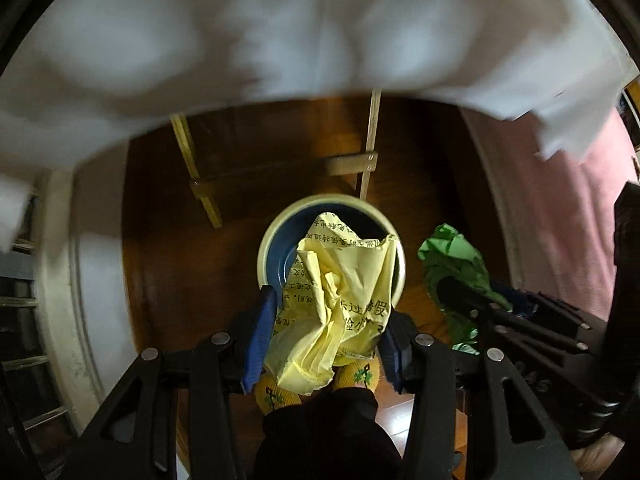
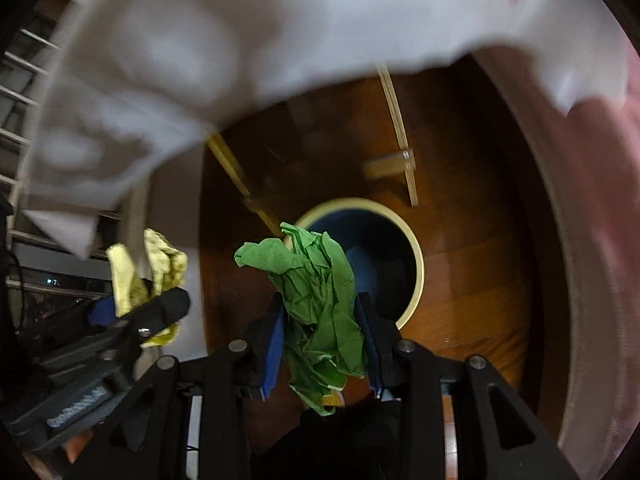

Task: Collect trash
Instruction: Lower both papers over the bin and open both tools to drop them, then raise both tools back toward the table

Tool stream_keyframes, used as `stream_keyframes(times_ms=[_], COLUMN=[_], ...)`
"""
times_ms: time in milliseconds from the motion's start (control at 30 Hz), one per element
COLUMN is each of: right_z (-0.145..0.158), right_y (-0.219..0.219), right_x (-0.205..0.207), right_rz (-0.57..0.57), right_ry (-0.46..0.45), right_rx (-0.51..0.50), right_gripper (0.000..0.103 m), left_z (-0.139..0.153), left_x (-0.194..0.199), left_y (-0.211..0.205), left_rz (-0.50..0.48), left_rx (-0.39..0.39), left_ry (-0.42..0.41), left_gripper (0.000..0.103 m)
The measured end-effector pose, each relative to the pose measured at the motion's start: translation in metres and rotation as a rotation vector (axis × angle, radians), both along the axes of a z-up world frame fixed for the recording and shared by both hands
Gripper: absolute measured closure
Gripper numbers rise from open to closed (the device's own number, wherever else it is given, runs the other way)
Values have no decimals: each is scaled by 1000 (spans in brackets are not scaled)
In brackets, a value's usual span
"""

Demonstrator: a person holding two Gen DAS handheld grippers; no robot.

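— Above the round bin (image 1: 276, 240) on the wooden floor (image 1: 168, 248), what does each gripper hold?

— Left gripper (image 1: 326, 320): pads clamped on one crumpled yellow paper (image 1: 336, 296) printed with black characters, hanging over the bin's rim. Right gripper (image 2: 320, 340): pads clamped on one crumpled green paper (image 2: 316, 288), beside the bin's opening.

— How many of each?

— Two grippers, two papers, one bin. One white cloth (image 2: 240, 40) hangs blurred across the top.
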State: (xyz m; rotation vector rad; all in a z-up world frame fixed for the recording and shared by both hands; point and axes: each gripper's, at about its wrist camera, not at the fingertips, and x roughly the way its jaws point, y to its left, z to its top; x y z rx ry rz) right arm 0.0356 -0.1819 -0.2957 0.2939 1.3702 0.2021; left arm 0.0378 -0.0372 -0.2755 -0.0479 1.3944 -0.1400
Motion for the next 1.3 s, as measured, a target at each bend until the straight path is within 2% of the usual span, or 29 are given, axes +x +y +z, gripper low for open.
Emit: stream_keyframes(times_ms=[100, 200, 233, 267, 300, 333, 400, 467, 633, 733, 933, 1133, 1300], right_z=[-46, -75, -84, -92, -100, -103, -112, -120, -110, -97, -50, 10, 71], right_y=[1, 1, 1, 1, 1, 1, 2, 1, 5, 8, 13, 20, 22], right_x=[4, 9, 10, 12, 14, 16, 21, 22, 26, 28, 26, 16, 5], right_rz=[-10, -27, -34, -40, -45, -45, -38, -36, -47, -55, -63, -43, -44], right_ry=[29, 47, 51, 54, 53, 53, 49, 46, 37, 15, -56, -86, -131], right_rx=[-12, -10, -6, 6, 11, 8, -1, -9, -21, -29, -36, -58, -51], right_gripper=[65, 65, 65, 64, 62, 59, 48, 43, 41, 41, 41, 41, 41], left_z=[-38, -67, -78, -84, -91, -96, -103, -106, -102, -84, -34, 35, 104], left_x=[8, 15, 17, 19, 21, 23, 26, 30, 31, 30, 27, 22, 13], left_y=[-4, -10, -12, -12, -10, -10, -6, -2, 12, 17, 17, 31, 42], left_rz=[-11, -33, -45, -52, -55, -53, -44, -33, -1, -3, -42, -23, -26], left_rx=[6, 26, 35, 41, 45, 45, 45, 53, 50, 54, 67, 12, 11], left_ry=[8, 3, 9, 14, 17, 17, 12, 14, -22, -60, -104, -117, -192], left_gripper=[57, 54, 50, 39, 34, 25, 24, 18, 16, 15, 15, 15, 15])
